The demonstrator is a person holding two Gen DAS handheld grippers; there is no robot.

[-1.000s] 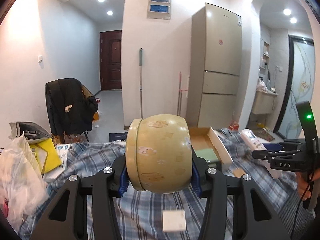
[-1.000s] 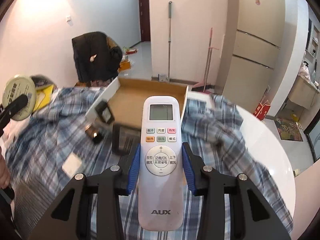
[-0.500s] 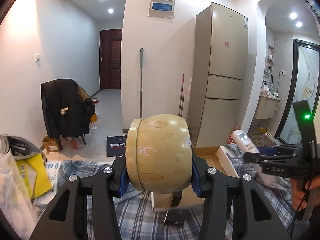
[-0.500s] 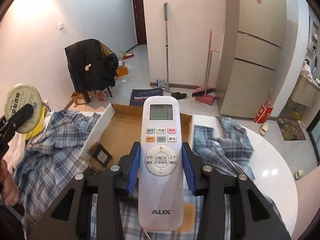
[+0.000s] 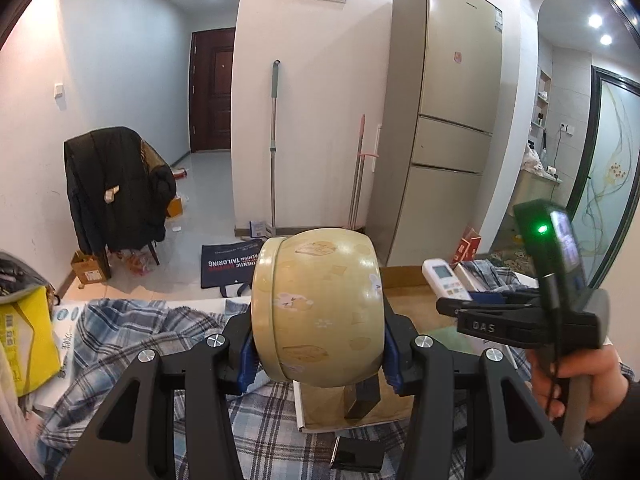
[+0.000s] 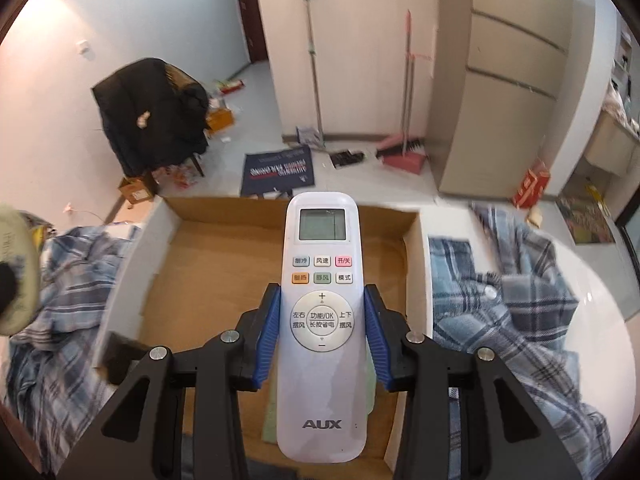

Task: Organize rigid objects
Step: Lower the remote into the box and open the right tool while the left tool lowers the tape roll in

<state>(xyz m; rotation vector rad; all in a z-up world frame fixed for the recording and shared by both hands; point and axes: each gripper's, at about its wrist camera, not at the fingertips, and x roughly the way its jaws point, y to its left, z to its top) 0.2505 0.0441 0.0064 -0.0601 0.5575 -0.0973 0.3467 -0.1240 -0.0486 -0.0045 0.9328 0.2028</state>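
My left gripper [image 5: 318, 340] is shut on a round yellow-green tin [image 5: 316, 308] lying on its side, held above the near edge of a shallow cardboard box [image 5: 404, 280]. In the right wrist view my right gripper [image 6: 322, 332] is shut on a white AUX remote [image 6: 322, 320], screen facing up, hovering over the box [image 6: 208, 264]. The tin [image 6: 16, 272] shows blurred at the far left there. From the left wrist view the right gripper [image 5: 452, 304] with the remote [image 5: 444, 280] is at the right, held by a hand [image 5: 580, 380].
A blue plaid shirt [image 6: 508, 292] covers the white round table [image 6: 608, 340] on both sides of the box. A small black object [image 5: 356, 454] lies on the cloth by the box, another black block [image 5: 362, 400] inside it. A yellow bag [image 5: 24, 340] sits at left.
Both grippers have moved forward and down over the table toward the cardboard box, which now lies right beneath them. The grips on tin and remote are unchanged.
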